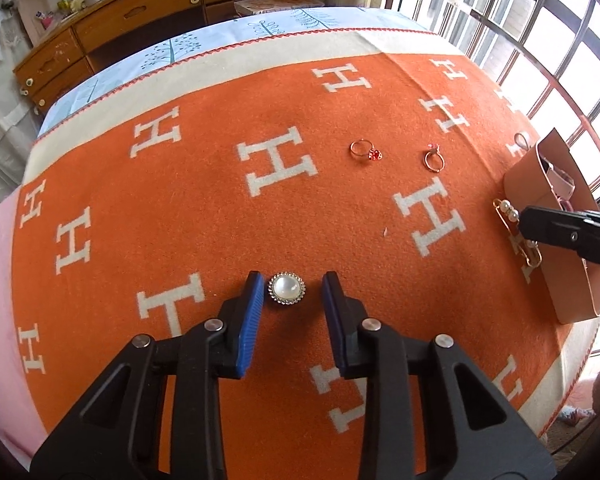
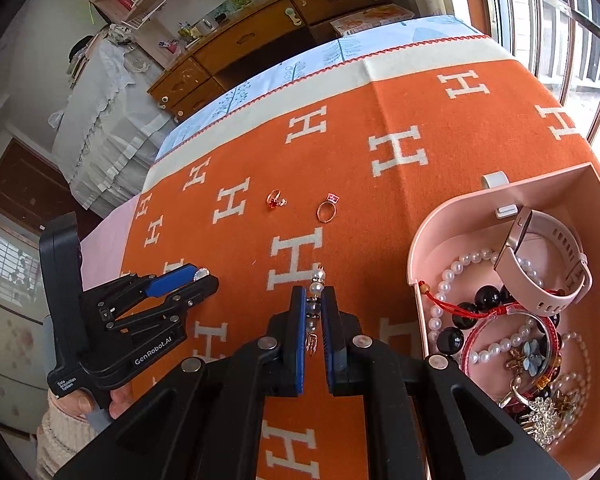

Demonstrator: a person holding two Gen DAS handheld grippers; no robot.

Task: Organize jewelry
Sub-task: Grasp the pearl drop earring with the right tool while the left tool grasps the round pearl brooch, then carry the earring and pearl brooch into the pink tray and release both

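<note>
Pearl brooch [image 1: 287, 289] between released left fingers [image 1: 256, 300] | right fingers [image 2: 299, 312] grasping pearl pin [image 2: 315, 300] | two rings [image 1: 365, 151] beyond | box [image 2: 580, 400] right

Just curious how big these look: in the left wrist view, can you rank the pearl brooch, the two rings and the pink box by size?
1. pink box, partly cut off
2. pearl brooch, though nearest the camera
3. the two rings, alike

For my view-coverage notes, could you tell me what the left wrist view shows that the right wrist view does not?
Left wrist only: the full face of the pearl brooch between the open left gripper's pads, with a gap on one side.

Right wrist only: the box's contents, a watch and beads, and the hand holding the left gripper.

Both: two rings, the blanket, and the pearl pin clamped in the right gripper.
</note>
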